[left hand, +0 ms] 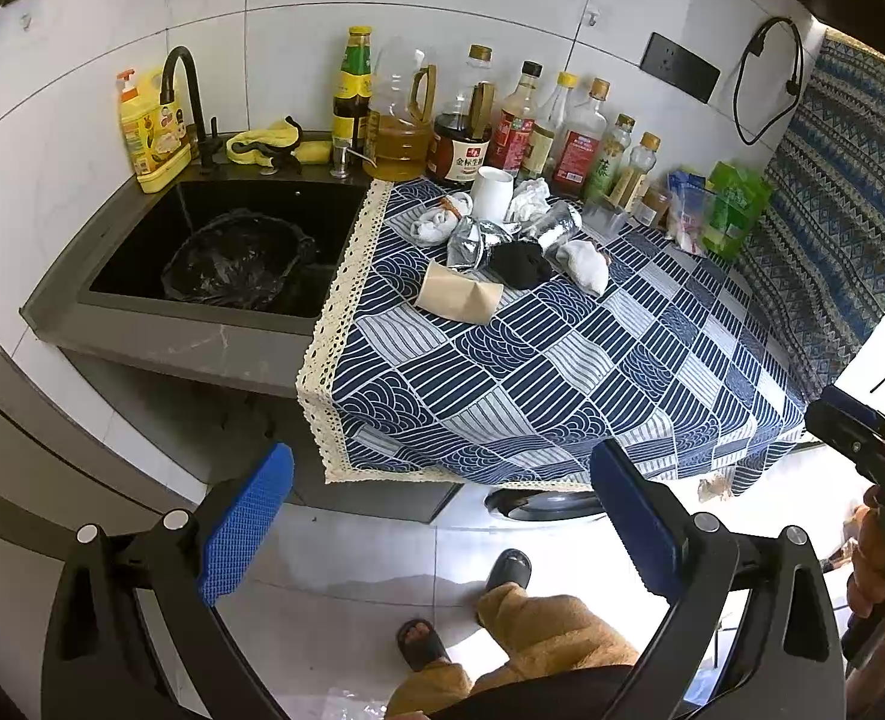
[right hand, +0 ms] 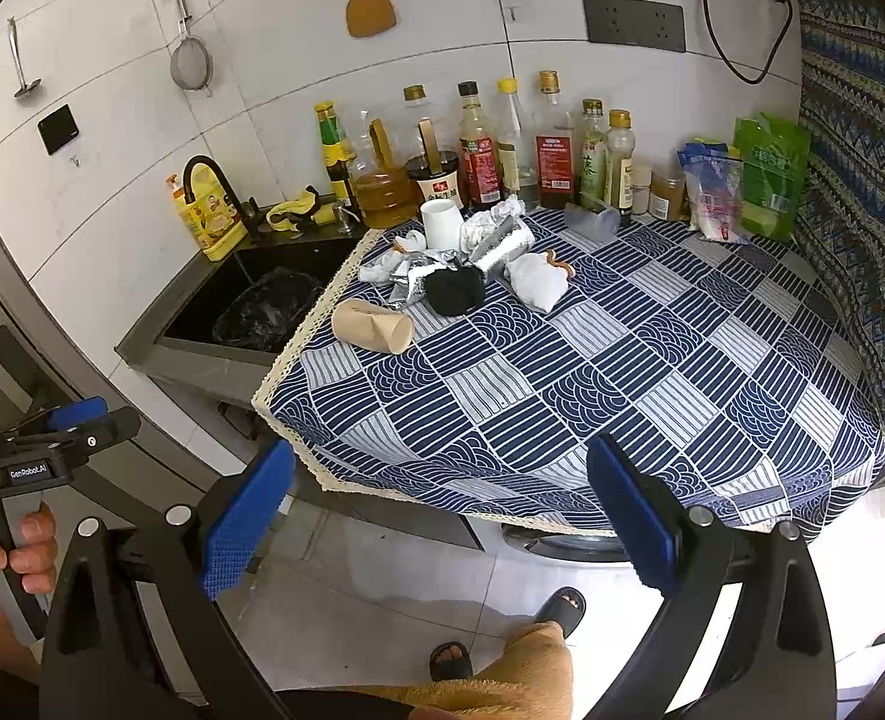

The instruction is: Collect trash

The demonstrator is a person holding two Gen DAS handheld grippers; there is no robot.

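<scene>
While nothing is taken up yet:
Left hand-held gripper (left hand: 442, 525): wide apart, empty.
Right hand-held gripper (right hand: 439, 519): same.
Cardboard tube (left hand: 457, 300): light, crushable; pinch mid-length.
Foil (left hand: 472, 243): crinkly, slippery.

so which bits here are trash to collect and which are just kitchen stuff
Trash job: cardboard tube, foil wrapper, crumpled tissues, black wad, bin bag in the sink.

Lying about: bottles, white cup, soap, green packet.
</scene>
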